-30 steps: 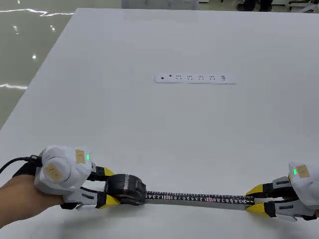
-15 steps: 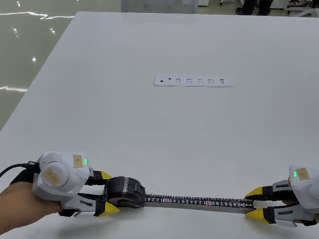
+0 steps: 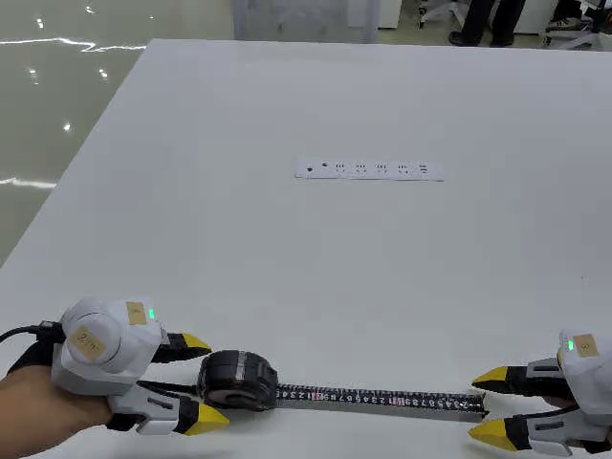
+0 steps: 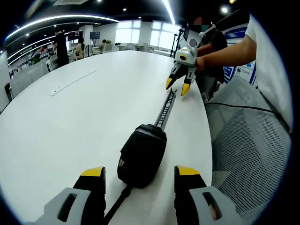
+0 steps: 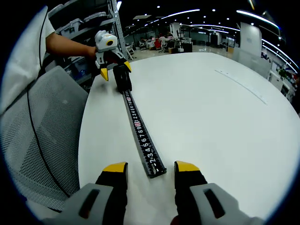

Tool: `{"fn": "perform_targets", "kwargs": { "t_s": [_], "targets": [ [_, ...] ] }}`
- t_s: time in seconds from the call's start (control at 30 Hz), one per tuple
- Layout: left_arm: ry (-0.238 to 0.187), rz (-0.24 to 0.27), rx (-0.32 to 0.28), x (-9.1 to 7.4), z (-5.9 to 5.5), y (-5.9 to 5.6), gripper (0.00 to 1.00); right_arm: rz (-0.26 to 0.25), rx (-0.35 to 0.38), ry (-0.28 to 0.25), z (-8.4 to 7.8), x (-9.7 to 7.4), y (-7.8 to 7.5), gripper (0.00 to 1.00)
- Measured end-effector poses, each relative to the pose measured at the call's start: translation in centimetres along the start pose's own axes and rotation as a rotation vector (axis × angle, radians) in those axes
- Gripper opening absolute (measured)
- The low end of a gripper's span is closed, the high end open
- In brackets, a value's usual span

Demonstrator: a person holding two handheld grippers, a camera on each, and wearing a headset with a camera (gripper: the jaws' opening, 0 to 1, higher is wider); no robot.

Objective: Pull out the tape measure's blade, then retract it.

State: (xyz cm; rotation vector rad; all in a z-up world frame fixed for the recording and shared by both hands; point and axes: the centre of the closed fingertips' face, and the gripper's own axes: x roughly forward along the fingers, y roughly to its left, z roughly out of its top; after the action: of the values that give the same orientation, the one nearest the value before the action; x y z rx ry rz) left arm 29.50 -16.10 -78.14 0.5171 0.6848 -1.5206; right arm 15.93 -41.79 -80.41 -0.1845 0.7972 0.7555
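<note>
**Blade out flat on bench, both grippers open, retraction pending**

Head view. The tape measure [image 3: 239, 380] sits on the white bench [image 3: 287, 258] near its front edge, at 7 o'clock in frame. Its blade [image 3: 382, 397] is drawn out and lies flat. The long axis runs along the 9–3 line, with the free end pointing to 3 o'clock. The left gripper [image 3: 201, 380] is on the tape measure's 9 o'clock side, fingers spread and straddling its rear. The right gripper [image 3: 490, 405] is at the blade's free end, fingers also spread. A power strip [image 3: 368, 170] lies well apart toward 12 o'clock.

Left gripper view. The tape measure [image 4: 142, 154] is dead ahead at 12 o'clock between the two fingers. Bench shows on either side of it, so the fingers are apart and gripping nothing. The blade [image 4: 166, 105] runs off toward 1 o'clock to the right gripper [image 4: 177, 86]. A thin cord [image 4: 117, 206] trails from the tape measure toward 7 o'clock.

Right gripper view. The blade [image 5: 138, 126] ends between the parted fingers with a gap on each side, so nothing is held. It runs toward 11 o'clock to the tape measure [image 5: 123, 77] and the left gripper [image 5: 116, 70].

Judgement. The pull-out looks done and retraction remains. The left gripper is nearer the tape measure, which lies straight ahead in line with the blade, so closing there should take it across its width. Whether a lock is holding the blade out cannot be told.
</note>
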Motion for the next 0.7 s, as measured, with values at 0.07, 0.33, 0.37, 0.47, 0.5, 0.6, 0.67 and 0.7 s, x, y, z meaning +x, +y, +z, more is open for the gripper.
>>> {"fn": "perform_targets", "kwargs": {
  "t_s": [0.07, 0.33, 0.37, 0.47, 0.5, 0.6, 0.67, 0.7],
  "targets": [
    [-0.004, 0.006, -0.015, -0.2, 0.0, 0.1, 0.59, -0.009, 0.001, -0.007, 0.1, -0.2, 0.1, 0.43],
    [-0.043, 0.030, -0.067, -0.6, 0.3, -0.3, 0.60, -0.042, 0.027, -0.025, 0.2, -0.4, 0.4, 0.49],
    [-0.051, 0.030, -0.074, -0.7, 0.4, -0.4, 0.60, -0.045, 0.028, -0.026, 0.2, -0.5, 0.4, 0.50],
    [-0.059, 0.041, -0.083, -0.9, 0.5, -0.3, 0.61, -0.057, 0.038, -0.032, 0.2, -0.5, 0.4, 0.52],
    [-0.063, 0.048, -0.089, -1.0, 0.6, -0.3, 0.61, -0.060, 0.040, -0.033, 0.3, -0.5, 0.4, 0.53],
    [-0.078, 0.071, -0.097, -1.4, 0.8, -0.1, 0.62, -0.077, 0.038, -0.037, 0.5, -0.6, 0.5, 0.56],
    [-0.088, 0.083, -0.115, -1.6, 0.9, 0.0, 0.62, -0.086, 0.042, -0.041, 0.5, -0.6, 0.4, 0.59],
    [-0.091, 0.088, -0.119, -1.6, 0.9, 0.1, 0.62, -0.089, 0.043, -0.041, 0.5, -0.7, 0.5, 0.59]
  ]
}}
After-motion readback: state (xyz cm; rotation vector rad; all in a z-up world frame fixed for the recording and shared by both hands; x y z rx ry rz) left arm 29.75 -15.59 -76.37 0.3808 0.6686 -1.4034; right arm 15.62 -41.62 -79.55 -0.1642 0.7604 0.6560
